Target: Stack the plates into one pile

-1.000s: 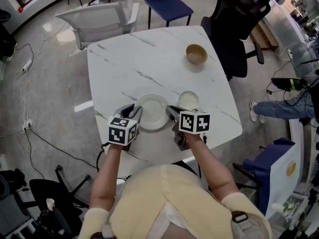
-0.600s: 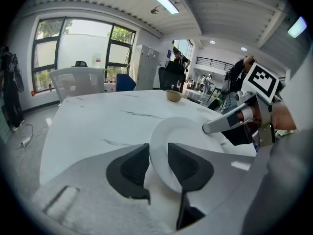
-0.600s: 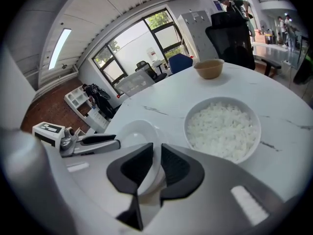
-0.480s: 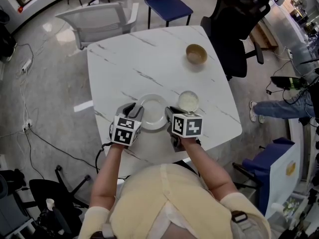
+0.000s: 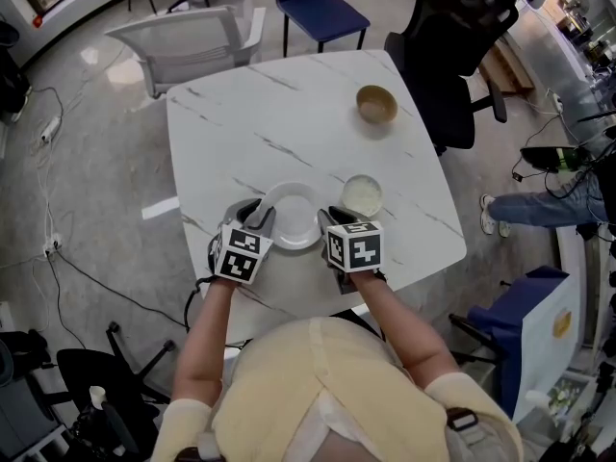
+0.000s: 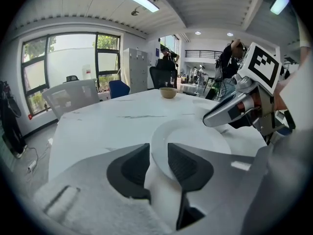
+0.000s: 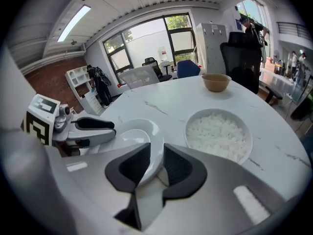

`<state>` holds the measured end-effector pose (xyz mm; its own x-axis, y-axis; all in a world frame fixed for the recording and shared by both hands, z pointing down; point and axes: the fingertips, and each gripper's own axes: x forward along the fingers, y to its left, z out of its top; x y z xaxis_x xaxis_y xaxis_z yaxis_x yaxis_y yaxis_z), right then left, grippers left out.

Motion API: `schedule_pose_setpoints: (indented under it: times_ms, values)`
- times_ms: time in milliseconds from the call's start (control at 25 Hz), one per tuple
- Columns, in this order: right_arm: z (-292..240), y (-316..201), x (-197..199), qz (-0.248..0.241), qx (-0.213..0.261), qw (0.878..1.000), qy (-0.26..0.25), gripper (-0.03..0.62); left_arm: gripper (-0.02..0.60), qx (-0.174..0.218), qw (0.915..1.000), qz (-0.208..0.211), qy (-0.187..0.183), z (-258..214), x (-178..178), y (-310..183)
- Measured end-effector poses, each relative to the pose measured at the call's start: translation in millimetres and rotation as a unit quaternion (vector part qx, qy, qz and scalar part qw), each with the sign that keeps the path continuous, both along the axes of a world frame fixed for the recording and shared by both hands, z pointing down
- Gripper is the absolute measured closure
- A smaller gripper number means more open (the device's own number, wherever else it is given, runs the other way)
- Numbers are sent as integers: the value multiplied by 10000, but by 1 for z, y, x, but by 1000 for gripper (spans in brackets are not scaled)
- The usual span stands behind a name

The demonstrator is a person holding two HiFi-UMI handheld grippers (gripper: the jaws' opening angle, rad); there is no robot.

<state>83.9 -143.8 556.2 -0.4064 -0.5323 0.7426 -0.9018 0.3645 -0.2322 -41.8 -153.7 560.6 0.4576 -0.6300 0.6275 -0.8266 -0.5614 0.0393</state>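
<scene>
One white plate (image 5: 292,215), perhaps already a pile, sits on counter (image 5: 250,123). Left hand-held gripper (image 5: 257,214) and right hand-held gripper (image 5: 333,217) straddle its rim, released. Right jaws just opening, left just closing slightly. Likely near done.

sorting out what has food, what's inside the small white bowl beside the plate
The small white round bowl is filled with white rice. The rice covers its bottom, so anything beneath is hidden.

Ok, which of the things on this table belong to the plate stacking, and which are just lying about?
Job in hand:
- white plate, the only plate I can make out

Lying about:
- bowl of rice, just beside the plate
- tan bowl, far side, looks empty
</scene>
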Motion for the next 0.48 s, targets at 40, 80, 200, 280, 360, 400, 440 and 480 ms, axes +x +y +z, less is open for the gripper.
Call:
schedule_pose_setpoints:
  times_ms: [40, 80, 200, 280, 360, 400, 440, 480]
  values:
    - [0, 0, 0, -39, 34, 10000, 46, 505, 462, 39, 10000, 12, -37, -1, -1, -1]
    - [-1, 0, 0, -66, 53, 9999, 63, 505, 466, 66, 10000, 5, -38, -1, -2, -1]
    - [-3, 2, -1, -103, 76, 9999, 37, 507, 483, 122, 9999, -80, 74, -6, -5, -2]
    - [-6, 3, -2, -116, 105, 9999, -20, 508, 486, 210, 9996, -132, 117, -11, -7, -3]
    - [-10, 4, -2, -118, 134, 9998, -105, 519, 488, 289, 9993, -180, 137, -16, -9, -2]
    - [-13, 4, -3, -123, 145, 9997, -144, 519, 500, 303, 9992, -212, 157, -18, -11, -2]
    - [-16, 3, -3, -132, 158, 9996, -174, 519, 512, 298, 9990, -251, 196, -21, -13, -2]
    - [-19, 1, -3, -144, 178, 9995, -197, 520, 527, 281, 9989, -288, 258, -25, -14, -2]
